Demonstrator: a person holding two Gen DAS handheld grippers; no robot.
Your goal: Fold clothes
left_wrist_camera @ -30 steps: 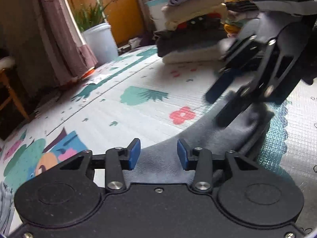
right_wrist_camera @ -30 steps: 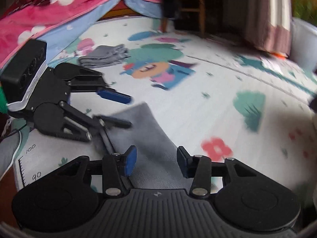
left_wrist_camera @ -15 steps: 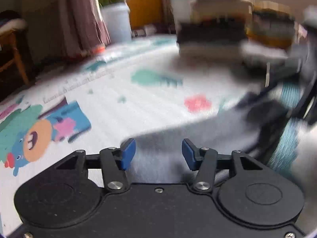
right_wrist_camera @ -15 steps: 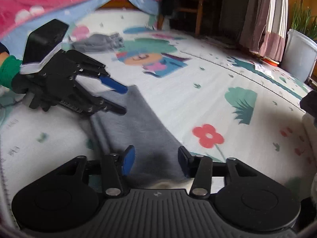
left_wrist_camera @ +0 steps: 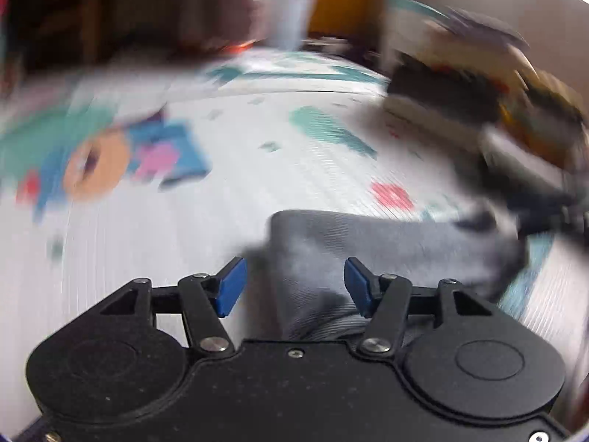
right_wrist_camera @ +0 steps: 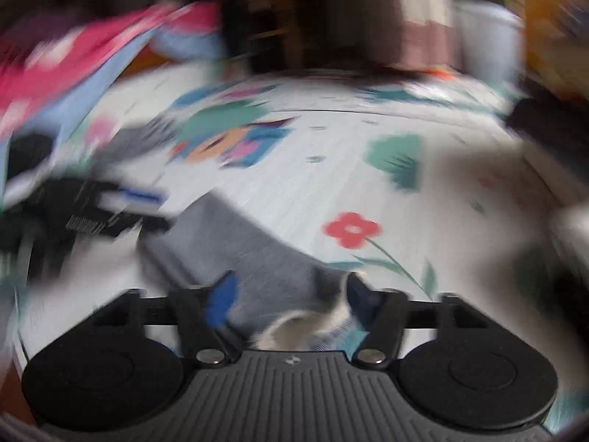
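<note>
My left gripper (left_wrist_camera: 292, 281) has its blue-padded fingers (left_wrist_camera: 230, 287) spread wide, closed on nothing; the grey garment (left_wrist_camera: 368, 246) lies on the floor between and just beyond them, running off toward two o'clock. My right gripper (right_wrist_camera: 291, 294) is likewise parted, with the blue pads (right_wrist_camera: 221, 300) standing on either side of the other end of the grey garment (right_wrist_camera: 228, 243), whose pale, fuzzy edge sits right at the gripper body at six o'clock; through the blur I cannot tell whether the pads touch the cloth. From the right wrist view the garment stretches as a long folded strip toward ten o'clock, where the left gripper (right_wrist_camera: 141, 208) shows as a dark smear at its far end. From the left wrist view the right gripper (left_wrist_camera: 548, 213) is a dark blur at three o'clock, at the garment's far end. The cloth rests on a white play mat (left_wrist_camera: 228, 191) printed with a red flower (right_wrist_camera: 351, 228), teal patches and a cartoon figure. Farther out, a stack of folded clothes (left_wrist_camera: 475, 84) sits at one to two o'clock in the left view, and a white pot (left_wrist_camera: 292, 11) stands at twelve. In the right view a pink blanket (right_wrist_camera: 73, 55) hangs at ten o'clock.
</note>
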